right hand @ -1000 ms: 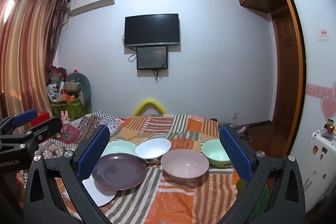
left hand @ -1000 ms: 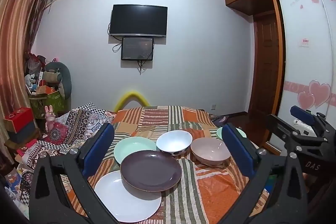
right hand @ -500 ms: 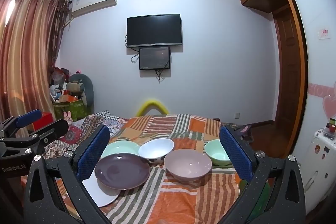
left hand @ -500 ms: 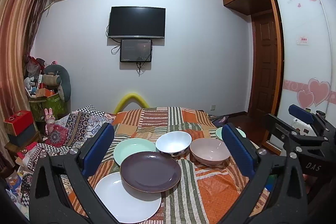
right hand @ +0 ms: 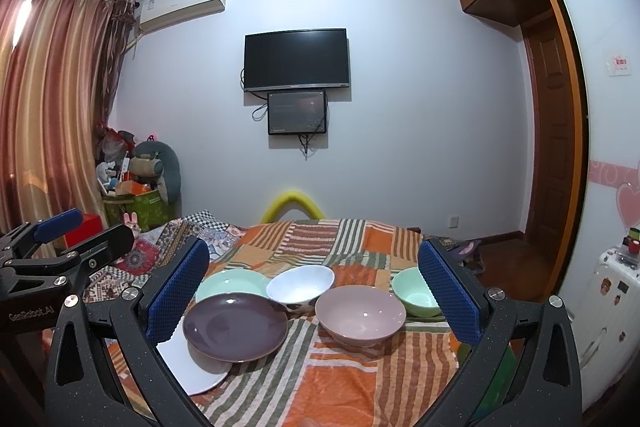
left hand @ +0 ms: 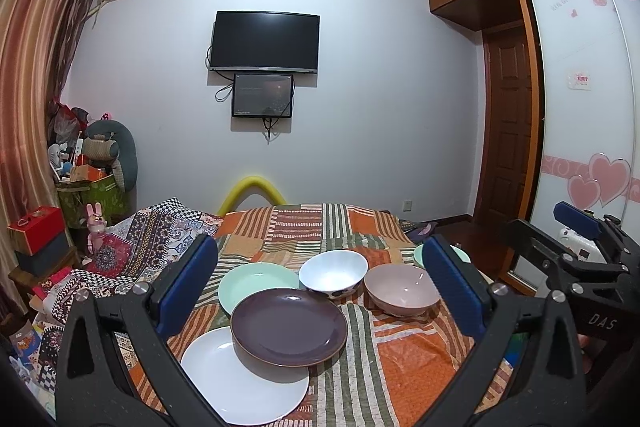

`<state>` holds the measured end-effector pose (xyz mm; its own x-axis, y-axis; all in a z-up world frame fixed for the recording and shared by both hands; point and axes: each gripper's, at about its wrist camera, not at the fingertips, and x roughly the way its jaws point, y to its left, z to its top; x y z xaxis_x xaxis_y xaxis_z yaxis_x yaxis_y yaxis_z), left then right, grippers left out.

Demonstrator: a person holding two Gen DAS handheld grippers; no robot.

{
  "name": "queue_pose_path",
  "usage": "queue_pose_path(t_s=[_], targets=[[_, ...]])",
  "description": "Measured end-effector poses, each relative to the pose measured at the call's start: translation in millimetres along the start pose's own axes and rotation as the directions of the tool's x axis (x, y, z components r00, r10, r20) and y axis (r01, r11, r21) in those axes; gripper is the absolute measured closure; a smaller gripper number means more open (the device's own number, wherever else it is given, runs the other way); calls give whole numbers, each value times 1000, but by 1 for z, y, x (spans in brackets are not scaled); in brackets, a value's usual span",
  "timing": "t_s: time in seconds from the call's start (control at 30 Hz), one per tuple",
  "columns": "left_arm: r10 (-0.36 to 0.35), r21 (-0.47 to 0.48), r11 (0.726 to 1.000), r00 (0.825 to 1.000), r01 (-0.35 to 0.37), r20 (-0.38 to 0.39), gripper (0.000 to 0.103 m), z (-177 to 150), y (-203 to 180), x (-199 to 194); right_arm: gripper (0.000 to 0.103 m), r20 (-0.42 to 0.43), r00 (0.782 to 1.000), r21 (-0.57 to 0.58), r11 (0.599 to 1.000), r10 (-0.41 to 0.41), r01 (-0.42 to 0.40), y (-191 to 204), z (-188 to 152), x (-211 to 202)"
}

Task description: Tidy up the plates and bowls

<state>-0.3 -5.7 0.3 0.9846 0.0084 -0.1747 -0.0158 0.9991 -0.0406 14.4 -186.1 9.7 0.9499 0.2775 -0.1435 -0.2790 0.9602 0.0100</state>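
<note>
On a striped orange bedspread [left hand: 412,359] lie a white plate [left hand: 236,383], a dark purple plate [left hand: 288,325] overlapping it, and a mint plate [left hand: 252,281] behind. A white bowl [left hand: 333,269], a pink bowl [left hand: 400,289] and a mint bowl [right hand: 412,293] stand in a row to the right. My left gripper [left hand: 320,291] hovers open above the plates, nothing between its blue pads. My right gripper [right hand: 316,297] is open too, above the pink bowl [right hand: 360,315] and purple plate [right hand: 236,327]. Each gripper shows at the edge of the other's view.
A patterned quilt [left hand: 132,251] is bunched at the bed's left. Boxes and a green bin of clutter [left hand: 92,195] stand by the curtain. A wardrobe with sliding doors [left hand: 580,107] and a wooden door fill the right side. A TV [left hand: 264,41] hangs on the far wall.
Both grippers have shifted slightly, so the dishes sit a little differently in each view. The dishes have not moved and both grippers stay open.
</note>
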Motion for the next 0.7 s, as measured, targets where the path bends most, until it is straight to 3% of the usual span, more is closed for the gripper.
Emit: queue_pose_path(t_s=[0.7], targets=[[4, 8, 1000, 1000, -4, 1, 0, -2, -1, 1, 0, 2, 1000, 2, 1000, 9, -9, 0, 0, 0]])
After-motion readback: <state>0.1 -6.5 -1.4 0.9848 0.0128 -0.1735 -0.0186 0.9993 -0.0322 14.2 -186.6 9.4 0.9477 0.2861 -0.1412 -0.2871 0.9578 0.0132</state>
